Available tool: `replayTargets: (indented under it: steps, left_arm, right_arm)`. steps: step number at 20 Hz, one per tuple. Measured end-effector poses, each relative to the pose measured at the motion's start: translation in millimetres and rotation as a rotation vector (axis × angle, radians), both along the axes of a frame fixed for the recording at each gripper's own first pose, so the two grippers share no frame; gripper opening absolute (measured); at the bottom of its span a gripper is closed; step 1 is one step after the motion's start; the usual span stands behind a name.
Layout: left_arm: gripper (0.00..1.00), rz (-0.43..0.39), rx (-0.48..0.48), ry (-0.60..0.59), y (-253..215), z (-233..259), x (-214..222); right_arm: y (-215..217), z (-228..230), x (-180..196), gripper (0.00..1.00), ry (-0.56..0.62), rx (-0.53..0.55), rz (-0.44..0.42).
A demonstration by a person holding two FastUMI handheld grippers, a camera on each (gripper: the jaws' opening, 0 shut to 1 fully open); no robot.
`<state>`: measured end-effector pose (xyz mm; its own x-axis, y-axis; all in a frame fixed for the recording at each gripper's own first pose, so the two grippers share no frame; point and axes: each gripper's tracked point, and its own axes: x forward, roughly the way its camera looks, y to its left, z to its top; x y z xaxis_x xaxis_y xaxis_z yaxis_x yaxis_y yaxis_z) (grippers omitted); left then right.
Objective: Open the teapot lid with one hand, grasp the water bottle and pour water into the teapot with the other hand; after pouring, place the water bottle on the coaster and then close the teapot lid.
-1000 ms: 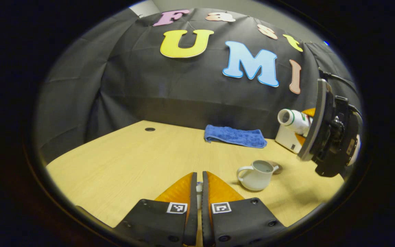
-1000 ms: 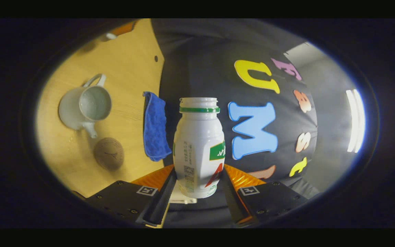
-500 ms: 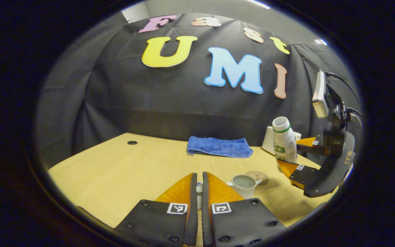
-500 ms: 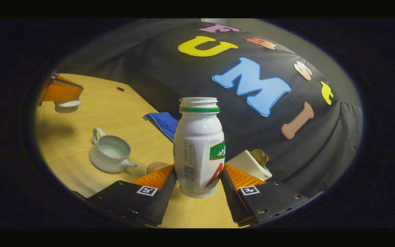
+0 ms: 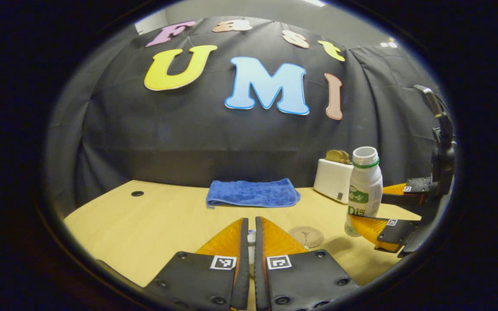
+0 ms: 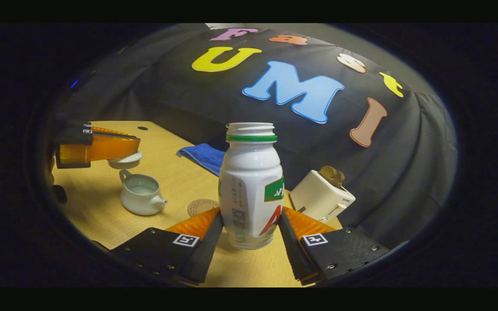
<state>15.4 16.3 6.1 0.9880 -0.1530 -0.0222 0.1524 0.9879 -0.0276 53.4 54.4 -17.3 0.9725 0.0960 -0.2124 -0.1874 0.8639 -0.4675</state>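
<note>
Two fingers of the right gripper [image 6: 249,231] press on the lower body of the water bottle [image 6: 251,190], one on each side, closed on it. Bottle: white plastic, rounded shoulders, green ring below an uncapped threaded neck, green and red label panel. Its long axis stands upright, mouth pointing up, base just above or at the surface [image 6: 175,181]; contact with the surface cannot be confirmed. In the left gripper view the same bottle [image 5: 365,190] sits upright at the right, beside the round coaster [image 5: 305,236], not on it, with a white toaster [image 5: 333,180] behind.

Left gripper [image 5: 249,242]: fingers nearly closed, a narrow gap between them, holding a small white item seen as a sliver in that gap. In the right gripper view this gripper [image 6: 95,149] carries the teapot lid [image 6: 124,161], held just above and slightly left of the teapot [image 6: 140,198]. Teapot: pale, open-topped, liquid visible inside, spout pointing toward the coaster [image 6: 202,206], handle on the opposite side. Coaster lies flat and bare between teapot and bottle.

One folded blue towel [image 5: 252,193] lies at the rear of the surface against the booth wall.
</note>
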Motion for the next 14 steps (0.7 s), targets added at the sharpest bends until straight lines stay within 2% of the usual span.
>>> replayTargets:
  steps: [1,9,13,14]
  left_arm:
    - [0.15,-0.004,0.004,0.003,-6,-1,3]
    - [0.15,-0.019,0.005,0.073,-30,-28,17]
    - [0.15,-0.004,0.032,0.068,-33,-30,18]
    - [0.12,0.003,0.042,0.070,-32,-32,18]
  right_arm:
    - [-5,0,0,0.72,-0.001,-0.001,-0.003]
    - [-39,-4,-3,0.72,-0.002,0.014,-0.037]
    - [-48,-11,-4,0.72,0.014,0.021,-0.044]
    - [-49,-10,-4,0.72,0.014,0.021,-0.045]
